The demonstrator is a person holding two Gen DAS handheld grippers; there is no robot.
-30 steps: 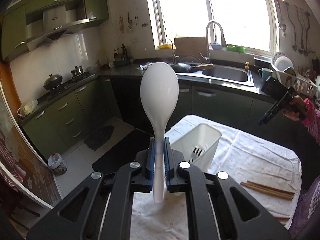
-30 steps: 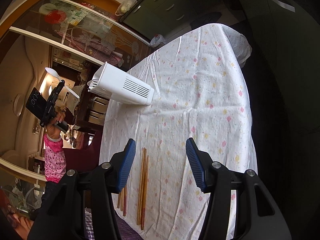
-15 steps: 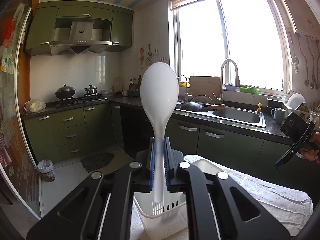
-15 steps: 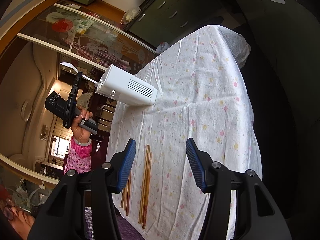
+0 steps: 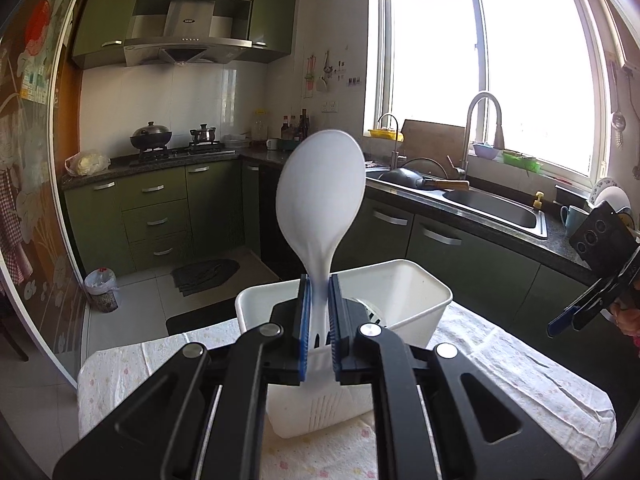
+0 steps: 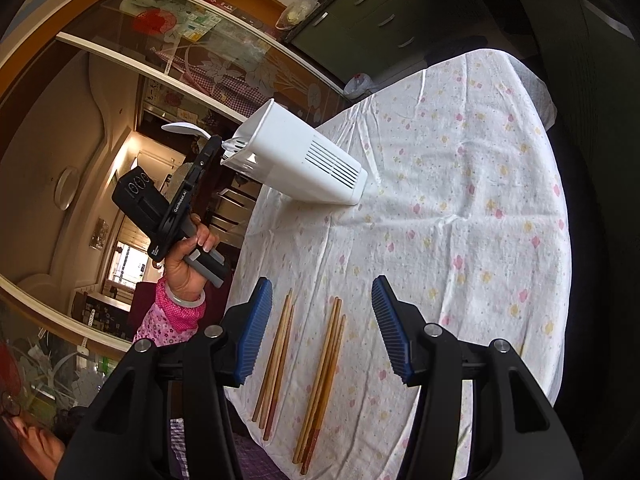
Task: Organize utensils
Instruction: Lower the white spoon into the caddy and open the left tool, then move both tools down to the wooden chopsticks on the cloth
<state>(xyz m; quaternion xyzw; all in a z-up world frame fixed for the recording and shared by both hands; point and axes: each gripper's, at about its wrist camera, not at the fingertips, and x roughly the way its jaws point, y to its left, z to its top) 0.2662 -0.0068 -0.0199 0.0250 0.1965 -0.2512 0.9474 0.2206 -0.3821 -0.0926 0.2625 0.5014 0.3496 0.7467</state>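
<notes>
**Lin:** Since a second ago the left hand-held gripper (image 5: 318, 320) has come lower and closer to the white utensil holder (image 5: 404, 300). Before, the holder was below and to the right of the spoon; now the spoon handle hangs over its open top.

**Omar:** Is the gripper clenched?

**Lin:** Yes, it grasps the white rice spoon (image 5: 322, 196) by the handle, between the blue pads, with the bowl standing upward. I think it is held so that the handle goes in first and the wide bowl stays outside. In the right wrist view the handle end seems to be just at the rim of the utensil holder (image 6: 304, 164), but how deep it is I cannot tell.

**Omar:** And the other one?

**Lin:** The right hand-held gripper (image 6: 322, 328) is released, half open, with nothing between its pads. It waits above the chopsticks (image 6: 320, 380), which lie in two groups on the flowered cloth of the desk (image 6: 460, 208), near the front edge. I judge they are next.

**Omar:** Any writing?

**Lin:** On the side of the left hand-held gripper (image 6: 188, 196) I read "CenRobot.AI". The range hood (image 5: 188, 46) has a small logo, too small to read.
</notes>
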